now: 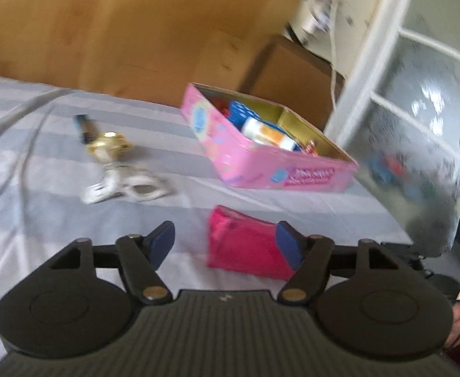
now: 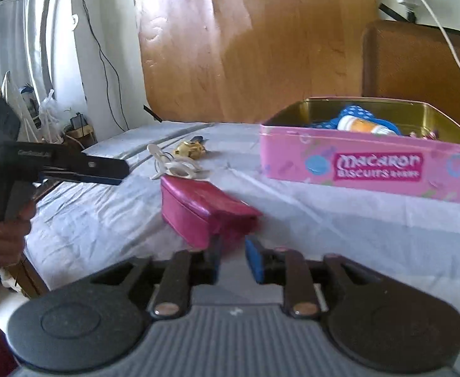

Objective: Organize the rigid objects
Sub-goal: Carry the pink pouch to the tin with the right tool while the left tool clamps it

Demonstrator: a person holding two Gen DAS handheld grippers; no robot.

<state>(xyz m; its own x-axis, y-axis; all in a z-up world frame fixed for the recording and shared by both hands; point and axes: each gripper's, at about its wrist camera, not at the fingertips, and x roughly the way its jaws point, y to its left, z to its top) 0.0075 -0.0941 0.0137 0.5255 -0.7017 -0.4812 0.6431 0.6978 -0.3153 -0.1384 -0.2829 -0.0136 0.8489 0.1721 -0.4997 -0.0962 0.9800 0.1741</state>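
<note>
An open pink biscuit tin (image 1: 255,163) (image 2: 371,169) sits on the striped bed sheet and holds a blue dotted item and a white and orange tube (image 1: 267,132). A magenta pouch (image 1: 245,245) (image 2: 204,210) lies in front of it. My left gripper (image 1: 226,245) is open, low over the sheet, its right finger beside the pouch. My right gripper (image 2: 233,257) is open with a narrow gap, just short of the pouch's near corner. A gold trinket (image 1: 108,146) (image 2: 190,150), a white clip-like piece (image 1: 129,187) (image 2: 176,166) and a dark blue item (image 1: 83,127) lie further left.
A wooden headboard (image 1: 119,31) stands behind the bed. A brown box (image 1: 289,72) and a glass-paned door (image 1: 418,110) are at the right. The left gripper (image 2: 82,169) shows at the left of the right wrist view, held in a hand.
</note>
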